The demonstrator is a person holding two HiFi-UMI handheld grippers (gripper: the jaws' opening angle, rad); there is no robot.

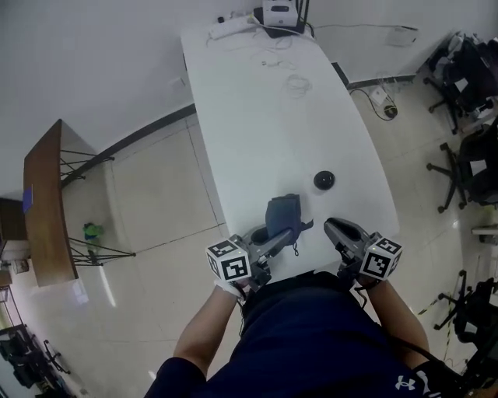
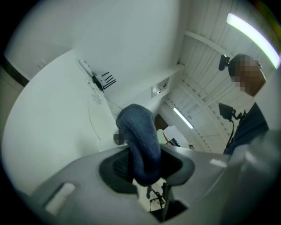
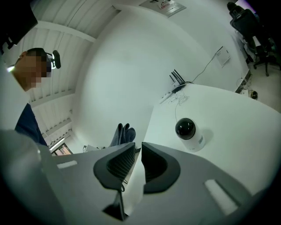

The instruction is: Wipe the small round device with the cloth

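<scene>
Left gripper (image 2: 145, 167): fingers clamped on the blue cloth (image 2: 138, 132) over the tabletop's (image 1: 264, 116) near edge. Right gripper (image 3: 138, 160): fingers closed, empty. Small round camera (image 1: 324, 180) stands near the right edge. I'd steady its base and wipe the dome lightly.

Bright, even overhead light, glare on the floor (image 1: 107, 294), fisheye bending and dark corners in both gripper views.

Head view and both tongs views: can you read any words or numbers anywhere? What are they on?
None can be read.
Left marker cube, right marker cube: black-and-white squares, no letters.
Wall sign: too blurred.
Grey patch on the small round device: too small.
</scene>
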